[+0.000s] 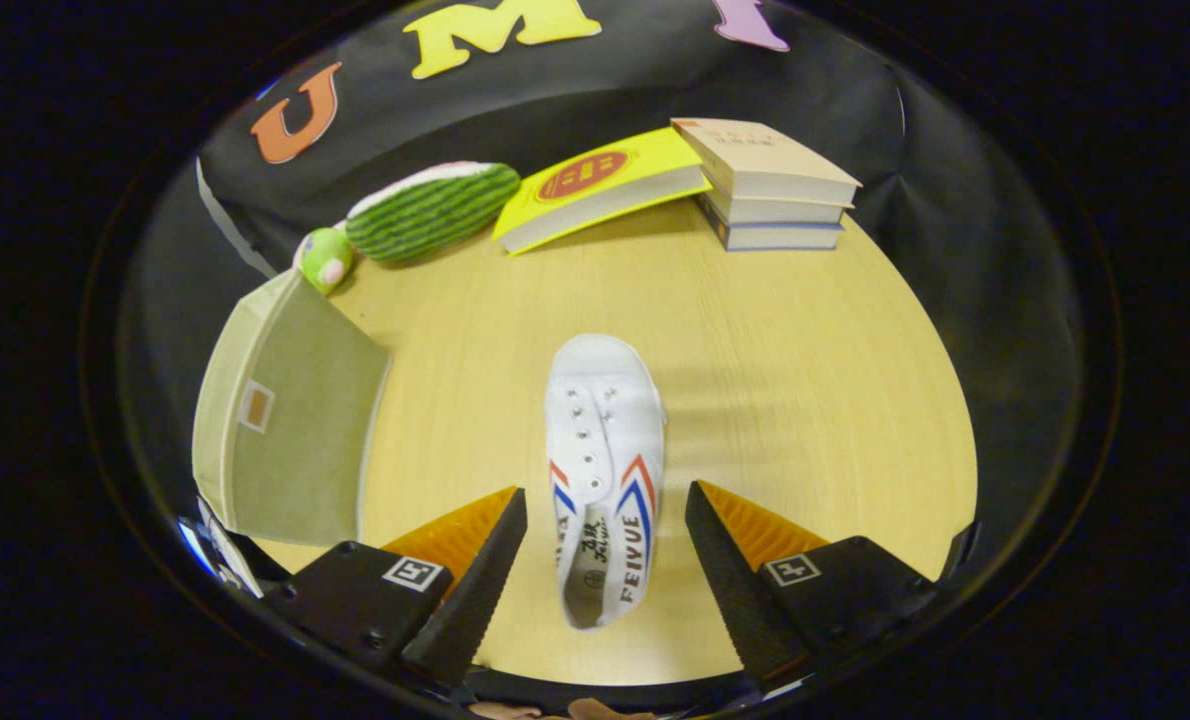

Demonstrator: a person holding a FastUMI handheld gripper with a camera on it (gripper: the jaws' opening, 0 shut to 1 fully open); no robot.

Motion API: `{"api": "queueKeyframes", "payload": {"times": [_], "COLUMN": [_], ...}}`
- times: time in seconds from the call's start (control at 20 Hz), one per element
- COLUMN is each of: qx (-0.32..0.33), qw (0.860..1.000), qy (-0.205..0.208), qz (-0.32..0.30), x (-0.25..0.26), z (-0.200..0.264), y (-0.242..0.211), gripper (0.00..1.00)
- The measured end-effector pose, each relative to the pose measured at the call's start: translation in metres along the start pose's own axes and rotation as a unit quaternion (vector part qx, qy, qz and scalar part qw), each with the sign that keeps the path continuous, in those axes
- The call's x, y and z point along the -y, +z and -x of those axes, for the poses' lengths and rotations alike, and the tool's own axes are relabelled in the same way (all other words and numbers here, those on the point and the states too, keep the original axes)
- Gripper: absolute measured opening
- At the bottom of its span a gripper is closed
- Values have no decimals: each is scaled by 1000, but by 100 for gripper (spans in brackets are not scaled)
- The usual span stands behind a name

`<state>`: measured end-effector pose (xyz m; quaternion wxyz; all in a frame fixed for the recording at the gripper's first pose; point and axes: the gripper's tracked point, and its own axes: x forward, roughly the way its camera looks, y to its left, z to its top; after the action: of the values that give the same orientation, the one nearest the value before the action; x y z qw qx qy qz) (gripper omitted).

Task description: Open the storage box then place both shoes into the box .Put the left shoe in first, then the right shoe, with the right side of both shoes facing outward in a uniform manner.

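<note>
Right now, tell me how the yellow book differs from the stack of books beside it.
The yellow book is a single volume with a bright yellow cover, lying tilted with one end propped on the stack of books. The stack is three books with tan and pale covers, lying flat. Both sit at the table's far edge, well beyond the open gripper, whose fingers flank the white shoe.

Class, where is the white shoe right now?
In the gripper view, the white shoe lies on the wooden table, heel between the open jaws, toe pointing toward the books, right of the storage box.
</note>
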<state>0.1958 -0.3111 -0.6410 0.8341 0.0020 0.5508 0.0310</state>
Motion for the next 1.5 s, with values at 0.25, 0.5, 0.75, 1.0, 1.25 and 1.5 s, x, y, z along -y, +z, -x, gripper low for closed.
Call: {"api": "queueKeyframes", "payload": {"times": [0.25,0.5,0.75,1.0,1.25,1.5], "qx": [-58,-26,25,12,26,56], "qw": [998,999,999,990,987,985], "qy": [8,12,37,88,98,114], "qz": [18,17,-12,-109,-124,-115], "x": [11,4,10,7,-5,-41], "z": [-33,-48,-46,-35,-1,45], "y": [-33,-33,-34,-28,-11,19], "gripper": [89,42,17,6,6,6]}}
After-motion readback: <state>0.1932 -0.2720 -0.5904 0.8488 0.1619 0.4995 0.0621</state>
